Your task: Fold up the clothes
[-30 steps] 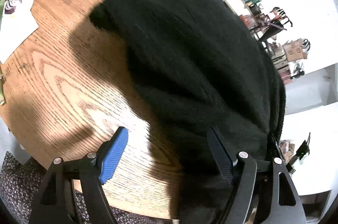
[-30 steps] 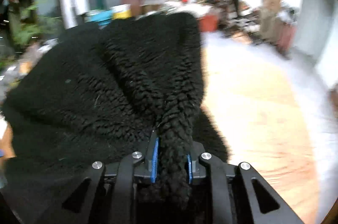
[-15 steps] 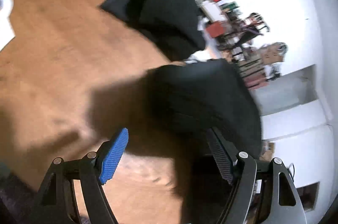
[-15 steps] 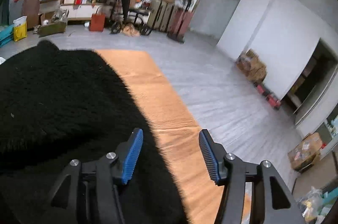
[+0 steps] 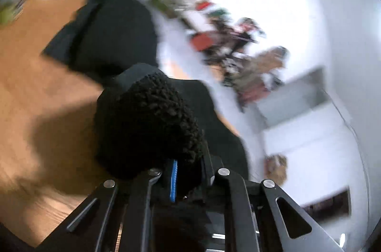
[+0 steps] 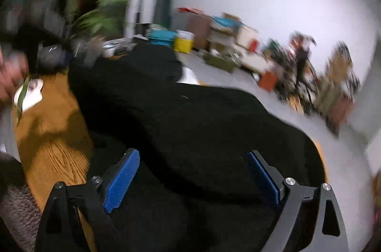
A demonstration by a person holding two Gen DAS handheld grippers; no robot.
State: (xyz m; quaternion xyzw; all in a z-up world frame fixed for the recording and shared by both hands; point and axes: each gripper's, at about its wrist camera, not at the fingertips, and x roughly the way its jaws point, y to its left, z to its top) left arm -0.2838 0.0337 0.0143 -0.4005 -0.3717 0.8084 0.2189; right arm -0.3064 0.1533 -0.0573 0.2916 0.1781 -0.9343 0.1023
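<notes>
A black fleece garment (image 6: 190,123) lies across the wooden table (image 6: 52,147). In the left wrist view my left gripper (image 5: 188,178) is shut on a bunched fold of the black fleece garment (image 5: 147,123), which bulges up in front of the fingers. A second dark piece (image 5: 109,33) lies further back on the table (image 5: 35,76); whether it belongs to the same garment I cannot tell. My right gripper (image 6: 193,178) stands open just over the near edge of the fleece, its blue pads (image 6: 122,180) wide apart with nothing between them.
A white plate with a green leaf (image 6: 28,92) sits at the table's left side, and a hand (image 6: 9,76) shows blurred beside it. Boxes and clutter (image 6: 214,37) line the far wall. A plant (image 6: 102,14) stands behind the table.
My left gripper was open and has shut on a fold of the fleece. My right gripper let go of the fleece a moment earlier and now hovers open over it. Both cameras swing fast.
</notes>
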